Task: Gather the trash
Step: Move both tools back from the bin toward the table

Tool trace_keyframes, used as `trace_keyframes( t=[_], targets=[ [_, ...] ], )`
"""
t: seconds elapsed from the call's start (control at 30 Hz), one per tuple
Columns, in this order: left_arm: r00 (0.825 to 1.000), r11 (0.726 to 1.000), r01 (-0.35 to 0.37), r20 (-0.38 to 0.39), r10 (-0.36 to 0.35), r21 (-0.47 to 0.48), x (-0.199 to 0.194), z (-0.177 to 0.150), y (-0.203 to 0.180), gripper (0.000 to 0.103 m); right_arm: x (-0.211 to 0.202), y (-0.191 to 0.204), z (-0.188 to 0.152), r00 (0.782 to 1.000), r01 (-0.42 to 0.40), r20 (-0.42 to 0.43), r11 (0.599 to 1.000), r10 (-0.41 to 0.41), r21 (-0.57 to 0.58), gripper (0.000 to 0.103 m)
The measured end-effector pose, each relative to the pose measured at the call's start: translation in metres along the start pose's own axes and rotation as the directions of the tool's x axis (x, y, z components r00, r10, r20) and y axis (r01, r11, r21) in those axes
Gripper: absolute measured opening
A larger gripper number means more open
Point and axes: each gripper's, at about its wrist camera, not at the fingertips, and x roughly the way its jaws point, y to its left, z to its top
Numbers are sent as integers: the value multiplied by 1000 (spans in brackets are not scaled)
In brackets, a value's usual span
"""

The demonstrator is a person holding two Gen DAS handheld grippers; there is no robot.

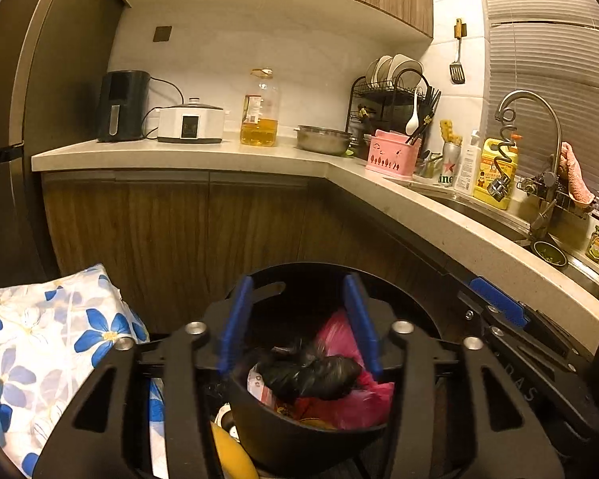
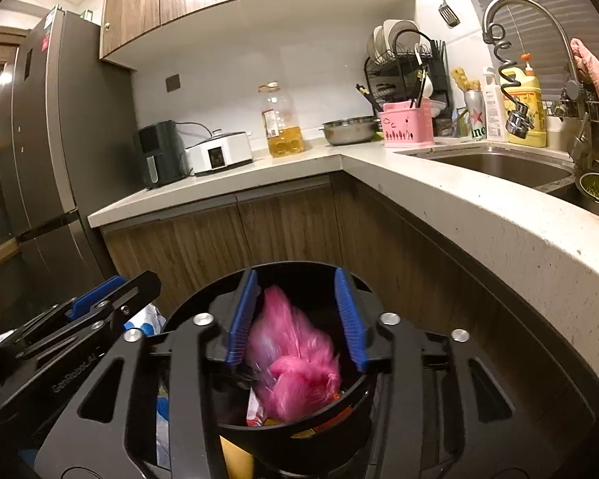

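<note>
We held both hand-held grippers over a round black plastic trash bin (image 1: 299,435) on the floor below the pale stone worktop (image 1: 203,155). Left hand-held gripper (image 1: 299,319) had blue pads apart, a knotted black plastic bag (image 1: 311,375) below them in the bin, untouched. Right hand-held gripper (image 2: 295,311) was apart too, a crumpled pink plastic bag (image 2: 295,371) loose between its pads, lying in the bin.

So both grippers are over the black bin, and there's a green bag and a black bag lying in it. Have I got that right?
Nearly. The bag is pink, not green; the right wrist view shows it plainly. The rest holds: both grippers, left and right, are over the black bin, and a black bag lies in it.
</note>
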Motion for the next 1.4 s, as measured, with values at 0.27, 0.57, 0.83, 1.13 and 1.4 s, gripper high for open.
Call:
trace_keyframes(
  t=[0.27,0.57,0.83,1.13,1.4],
  targets=[
    [998,998,-63,-16,63,-22,-6,-8,12,65,-6,-5,-2,1000,26,-3,1000,-26,13,50],
    [985,985,-172,-16,171,-16,-34,-16,20,84,-21,8,-10,999,39,-24,999,-40,-14,71],
    [967,967,-254,-17,254,-13,-67,-23,34,90,-41,22,-16,998,50,-34,998,-52,-43,86],
    [947,947,-320,18,321,-30,-113,-32,49,97,-66,43,-24,998,45,-34,997,-47,-57,89],
    [906,907,-420,31,421,-37,-155,-56,75,97,-84,72,-42,999,16,-38,997,-19,-78,89]
  ],
)
